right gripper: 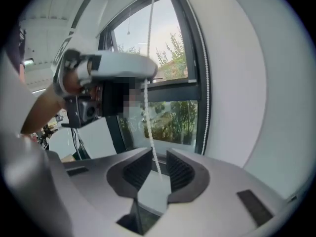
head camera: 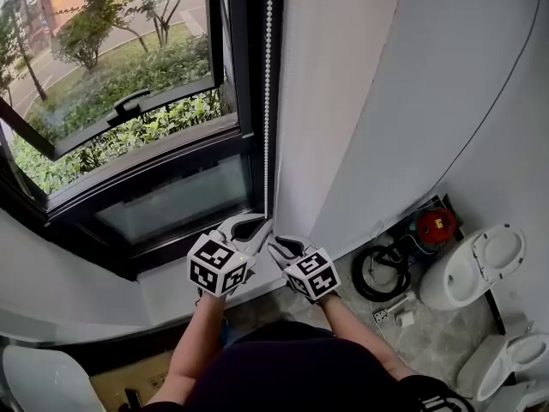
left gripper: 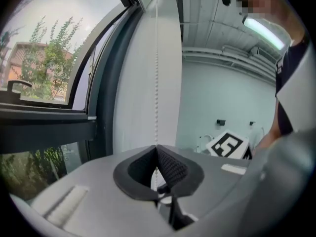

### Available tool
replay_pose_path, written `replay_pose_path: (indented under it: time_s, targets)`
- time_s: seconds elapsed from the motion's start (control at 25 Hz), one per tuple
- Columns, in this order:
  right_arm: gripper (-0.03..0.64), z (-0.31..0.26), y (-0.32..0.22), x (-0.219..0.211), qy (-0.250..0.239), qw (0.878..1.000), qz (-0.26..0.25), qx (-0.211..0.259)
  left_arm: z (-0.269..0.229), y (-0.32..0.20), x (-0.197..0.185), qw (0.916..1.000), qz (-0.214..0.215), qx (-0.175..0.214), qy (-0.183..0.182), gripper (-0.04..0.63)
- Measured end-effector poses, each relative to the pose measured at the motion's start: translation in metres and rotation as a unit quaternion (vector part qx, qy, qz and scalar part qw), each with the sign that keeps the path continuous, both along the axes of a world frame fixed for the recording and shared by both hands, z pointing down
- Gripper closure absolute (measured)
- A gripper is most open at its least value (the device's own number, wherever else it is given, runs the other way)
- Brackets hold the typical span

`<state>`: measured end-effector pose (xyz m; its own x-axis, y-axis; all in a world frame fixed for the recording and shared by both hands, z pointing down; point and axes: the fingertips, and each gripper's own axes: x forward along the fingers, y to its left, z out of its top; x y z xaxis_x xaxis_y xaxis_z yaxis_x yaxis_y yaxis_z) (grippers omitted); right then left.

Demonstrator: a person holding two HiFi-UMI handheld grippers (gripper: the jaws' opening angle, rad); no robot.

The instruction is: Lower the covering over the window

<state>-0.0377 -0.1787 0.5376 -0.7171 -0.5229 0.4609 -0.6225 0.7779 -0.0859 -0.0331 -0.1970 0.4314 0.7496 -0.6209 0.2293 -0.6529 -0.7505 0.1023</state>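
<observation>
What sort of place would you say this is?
Probably an unfinished room or a storeroom rather than a lived-in one. Loose toilets stand uninstalled beside a coiled cable, and a bead chain hangs by a dark-framed window that looks out on greenery.
</observation>
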Motion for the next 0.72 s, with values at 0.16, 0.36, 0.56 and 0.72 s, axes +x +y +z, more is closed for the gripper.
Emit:
replay_pose_path:
  time_s: [0.16,0.36,0.56,0.72]
  targets:
    - [0.565,-0.029,-0.006,0.008,-0.013,1.0,0.008,0.026,0.027,0.0,-0.002,0.9995,-0.005,-0.031,0.005,0.583]
    - [0.565,-0.058,-0.008,0.012,-0.028,0.998,0.013,0.053,0.043,-0.004,-0.005,0.9988,-0.01,-0.048,0.0,0.583]
    - [0.565,-0.082,-0.007,0.011,-0.046,0.996,0.011,0.075,0.073,0.002,0.001,0.9964,-0.002,-0.085,-0.004,0.583]
    - [0.565,-0.1,-0.006,0.007,-0.062,0.994,0.008,0.09,0.104,0.016,0.007,0.9924,0.009,-0.123,-0.008,0.583]
